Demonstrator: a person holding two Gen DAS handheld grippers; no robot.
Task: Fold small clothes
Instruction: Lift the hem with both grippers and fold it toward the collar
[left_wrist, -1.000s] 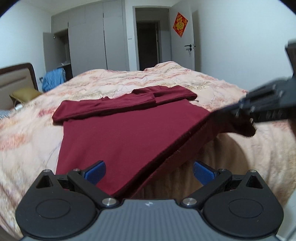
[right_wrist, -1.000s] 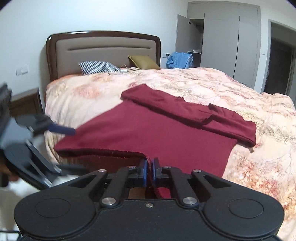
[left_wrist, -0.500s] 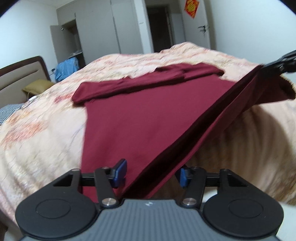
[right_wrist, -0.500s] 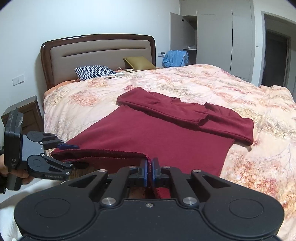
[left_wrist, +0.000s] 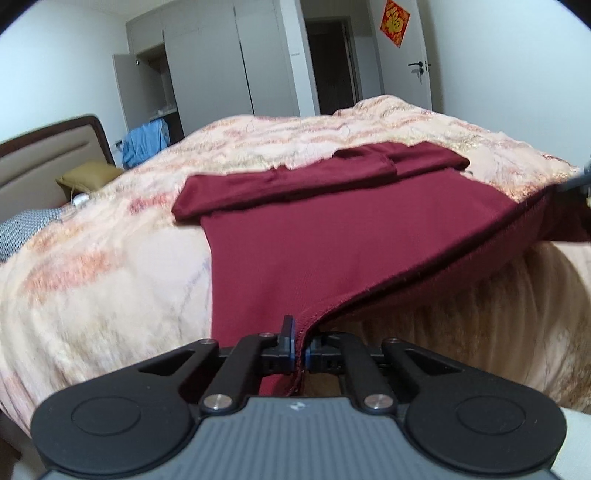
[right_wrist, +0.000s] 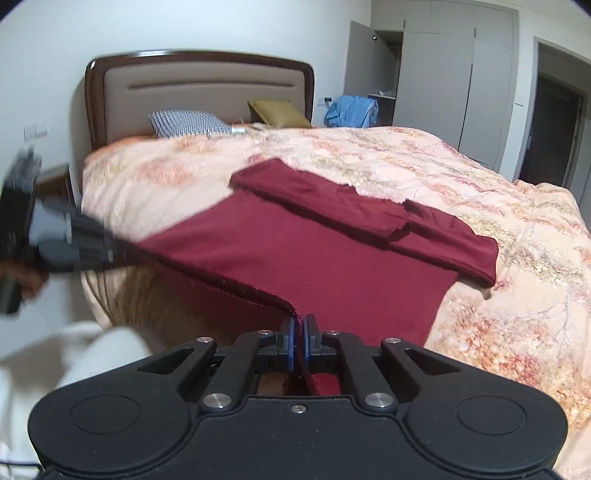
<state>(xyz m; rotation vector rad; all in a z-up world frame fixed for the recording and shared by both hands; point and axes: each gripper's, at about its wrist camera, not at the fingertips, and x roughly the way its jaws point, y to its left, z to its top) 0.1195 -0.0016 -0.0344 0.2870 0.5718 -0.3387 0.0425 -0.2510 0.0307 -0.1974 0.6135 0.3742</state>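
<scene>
**Hem of a dark red top gripped at both corners, ready to be folded**

A dark red knit top is laid flat on a peach floral quilted bedspread, sleeves already folded across its far end. The left gripper and the right gripper are each clamped on a near hem corner, held just off the bed's edge. Next, both corners probably need lifting together and carrying toward the sleeves. A padded headboard and grey wardrobe are seen behind.

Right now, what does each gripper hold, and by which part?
Both grip the dark red garment by its near hem: left gripper at one corner, right gripper at the other.
</scene>
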